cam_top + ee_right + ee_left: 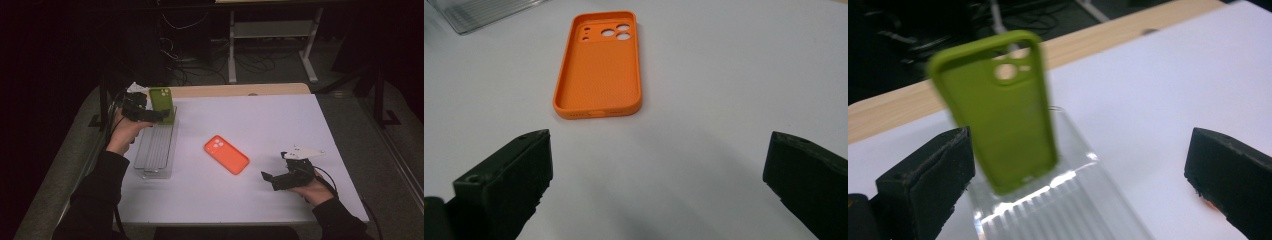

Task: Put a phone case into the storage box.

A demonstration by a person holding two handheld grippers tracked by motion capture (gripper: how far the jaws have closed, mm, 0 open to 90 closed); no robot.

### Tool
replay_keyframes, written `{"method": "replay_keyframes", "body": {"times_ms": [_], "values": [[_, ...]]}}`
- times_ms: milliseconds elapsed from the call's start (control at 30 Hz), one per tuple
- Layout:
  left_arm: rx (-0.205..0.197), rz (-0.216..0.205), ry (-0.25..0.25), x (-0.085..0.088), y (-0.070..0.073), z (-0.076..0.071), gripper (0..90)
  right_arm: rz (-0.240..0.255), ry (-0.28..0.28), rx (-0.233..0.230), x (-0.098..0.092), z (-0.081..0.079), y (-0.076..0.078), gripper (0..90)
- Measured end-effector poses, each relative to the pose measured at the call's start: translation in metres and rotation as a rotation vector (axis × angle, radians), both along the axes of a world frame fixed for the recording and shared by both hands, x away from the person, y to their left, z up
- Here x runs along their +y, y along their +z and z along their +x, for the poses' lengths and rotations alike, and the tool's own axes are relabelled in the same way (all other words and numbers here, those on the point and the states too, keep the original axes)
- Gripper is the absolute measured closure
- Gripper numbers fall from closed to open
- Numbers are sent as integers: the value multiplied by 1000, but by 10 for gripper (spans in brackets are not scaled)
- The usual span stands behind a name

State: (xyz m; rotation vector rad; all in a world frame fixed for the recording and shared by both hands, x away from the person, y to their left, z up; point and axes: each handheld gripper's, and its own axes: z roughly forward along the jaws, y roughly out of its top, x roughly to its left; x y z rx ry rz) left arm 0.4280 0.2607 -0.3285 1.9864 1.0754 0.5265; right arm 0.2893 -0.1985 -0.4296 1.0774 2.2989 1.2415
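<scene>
While standing upright at the far end of the clear ribbed rack [156,150], green phone case [998,110] sitting between the wide-open jaws of the left hand-held gripper [141,114], gripped by neither. Lying flat on the white worktop [280,125], open side up, orange phone case [600,65] just ahead of the right hand-held gripper [273,180], also gaping wide and holding nothing.

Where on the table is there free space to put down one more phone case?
The widest bare patch lies right of the orange case, up to the wooden strip at the far edge. A smaller one lies between that case and the near edge. The left side is crowded: clear rack, green case, left gripper. The right gripper fills the near right corner.
</scene>
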Motion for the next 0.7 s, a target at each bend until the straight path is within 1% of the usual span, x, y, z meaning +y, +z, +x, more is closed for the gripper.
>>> {"method": "replay_keyframes", "body": {"times_ms": [67, 100, 167, 200, 333, 367, 533, 567, 600, 633, 700], "values": [[6, -19, -41, -7, 1, -8, 0, -1, 0, 1, 0, 0, 0, 0], [7, -15, -69, -10, 1, -11, 0, -2, 0, 2, 0, 0, 0, 0], [1, -34, -104, -18, 1, -18, 0, 0, 0, 1, 1, 0, 0, 0], [1, -24, -131, -21, 1, -21, 0, -2, 0, -1, 1, 0, 0, 0], [7, -49, -194, -39, -5, -35, 0, -5, 6, -3, 1, 0, 0, 0], [12, -52, -206, -44, -7, -37, 0, -2, 2, 3, 1, 0, 0, 0], [18, -56, -271, -62, -16, -47, 0, -2, 7, -8, 3, 1, 2, 0], [17, -56, -283, -65, -17, -49, 0, 1, 6, -2, 3, 1, 2, 0], [15, -63, -289, -67, -18, -51, 0, -1, 6, -3, 3, 1, 2, 0], [22, -68, -297, -71, -20, -54, 0, -2, 6, -1, 4, 1, 1, 0], [17, -63, -318, -76, -23, -59, 0, 0, 10, 1, 4, 3, 1, 0]]}}
